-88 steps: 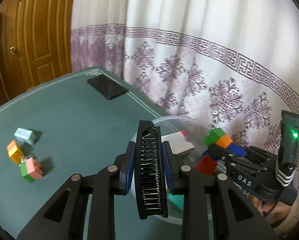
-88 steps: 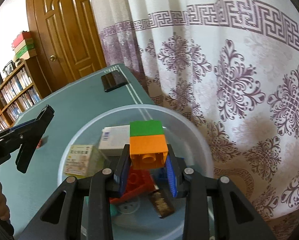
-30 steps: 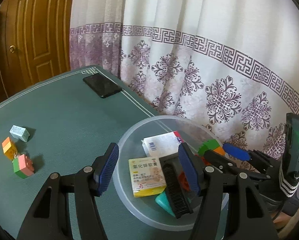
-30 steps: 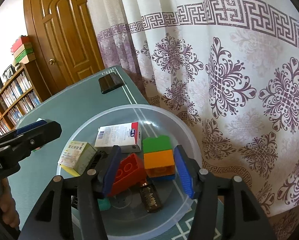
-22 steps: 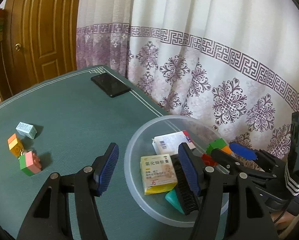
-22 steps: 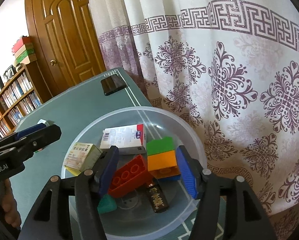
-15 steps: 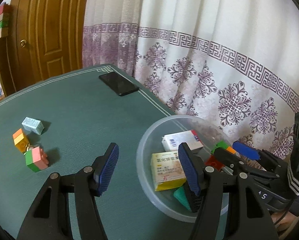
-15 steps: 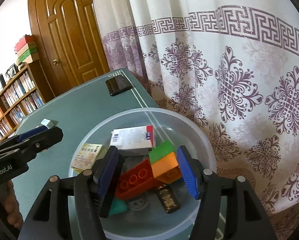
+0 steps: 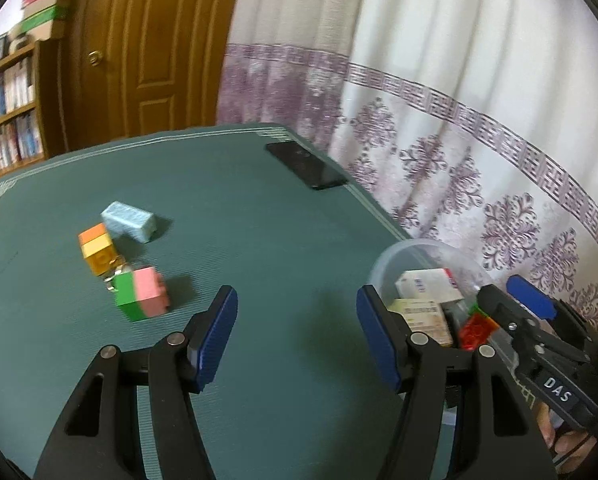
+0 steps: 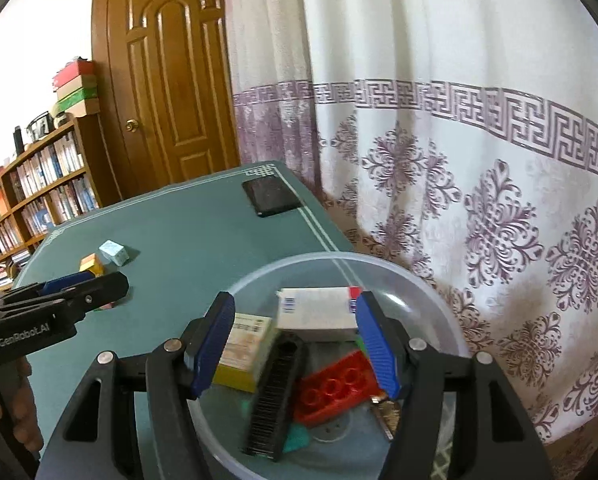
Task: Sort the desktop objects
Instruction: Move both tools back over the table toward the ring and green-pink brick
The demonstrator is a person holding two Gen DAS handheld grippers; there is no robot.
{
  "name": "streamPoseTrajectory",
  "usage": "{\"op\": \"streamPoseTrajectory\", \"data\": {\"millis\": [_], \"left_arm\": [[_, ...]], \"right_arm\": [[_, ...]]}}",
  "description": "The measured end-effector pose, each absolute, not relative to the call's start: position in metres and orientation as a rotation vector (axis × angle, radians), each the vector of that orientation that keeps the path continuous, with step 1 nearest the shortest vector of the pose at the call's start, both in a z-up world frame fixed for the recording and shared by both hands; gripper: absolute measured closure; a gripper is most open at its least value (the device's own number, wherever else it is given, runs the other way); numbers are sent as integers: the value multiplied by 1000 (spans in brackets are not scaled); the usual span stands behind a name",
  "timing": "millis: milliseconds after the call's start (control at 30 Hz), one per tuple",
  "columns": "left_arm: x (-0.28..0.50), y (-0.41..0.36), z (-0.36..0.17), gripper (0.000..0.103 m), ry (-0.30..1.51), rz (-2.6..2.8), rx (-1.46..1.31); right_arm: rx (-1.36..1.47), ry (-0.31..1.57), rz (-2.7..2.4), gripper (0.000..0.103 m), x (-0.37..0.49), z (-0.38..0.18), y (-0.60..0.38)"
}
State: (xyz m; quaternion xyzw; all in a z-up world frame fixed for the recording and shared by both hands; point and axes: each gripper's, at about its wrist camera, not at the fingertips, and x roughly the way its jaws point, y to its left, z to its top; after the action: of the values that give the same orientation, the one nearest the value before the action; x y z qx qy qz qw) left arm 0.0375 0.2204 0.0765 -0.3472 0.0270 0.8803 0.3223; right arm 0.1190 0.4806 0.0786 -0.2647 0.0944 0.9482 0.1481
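From the left wrist camera, the left gripper (image 9: 295,336) hangs over the green table (image 9: 259,216) with its jaws wide and nothing between them. Ahead and to its left lie three loose pieces close together: a pink and green block (image 9: 141,294), an orange and yellow block (image 9: 96,249) and a pale blue box (image 9: 129,222). A small metal ring seems to sit between the two blocks, though it is too small to be sure. A black phone (image 9: 307,164) lies near the far edge. The clear bowl (image 9: 383,264) stands to the right, with the right gripper (image 9: 515,304) over it.

To do the next pick well, the left gripper would likely go for the pink and green block, the nearest piece, straddle its flat sides squarely and come down without nudging its neighbours.

From the right wrist camera, the right gripper (image 10: 295,340) is also spread wide and empty above the bowl (image 10: 439,300). Inside lie a black comb (image 10: 277,394), a red brick (image 10: 337,392), a white box (image 10: 315,306) and a yellow box (image 10: 243,352). The right side should lift clear so the left can deliver.
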Motion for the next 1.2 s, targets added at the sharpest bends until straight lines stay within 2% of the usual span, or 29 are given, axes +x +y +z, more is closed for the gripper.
{"op": "streamPoseTrajectory", "data": {"millis": [500, 1200], "left_arm": [[3, 145, 71, 37, -23, 2465, -963], [-34, 65, 50, 37, -172, 2568, -1058]], "right_arm": [[-844, 278, 2881, 35, 79, 79, 423], [-1173, 223, 3024, 35, -2, 42, 322]]}}
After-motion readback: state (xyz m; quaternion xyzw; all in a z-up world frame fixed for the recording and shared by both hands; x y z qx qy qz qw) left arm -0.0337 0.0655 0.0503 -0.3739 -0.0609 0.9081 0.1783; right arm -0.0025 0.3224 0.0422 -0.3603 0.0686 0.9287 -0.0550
